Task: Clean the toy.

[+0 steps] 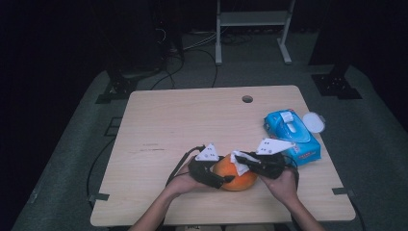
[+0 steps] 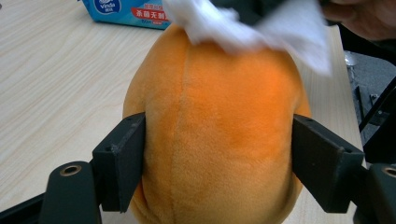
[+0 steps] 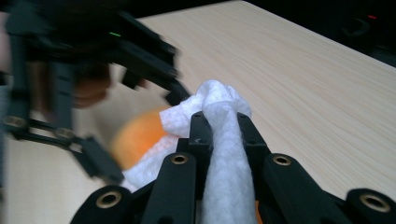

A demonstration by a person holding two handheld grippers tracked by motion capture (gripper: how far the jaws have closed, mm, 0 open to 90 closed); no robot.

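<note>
The one orange plush toy (image 1: 236, 174) lies on the wooden surface (image 1: 192, 125) near its front edge, between the two hands. In the high view much of it is covered by the tools and the white wipe, so only its top and right bulge show; in the left gripper view its bottom is cut off by the frame. The left tool (image 2: 218, 158) is clenched on the toy, one black pad pressed into each flank. The right tool (image 3: 219, 122) is clenched on one white wipe (image 3: 219, 140), pinched tight between its jaws, and the wipe rests against the toy's upper end. In the right gripper view the left tool (image 3: 102, 93) is blurred and the toy (image 3: 140, 135) is only a soft orange patch. One blue wipe pack (image 1: 292, 134) lies at the right, with one round white lid (image 1: 313, 121) just beside it
</note>
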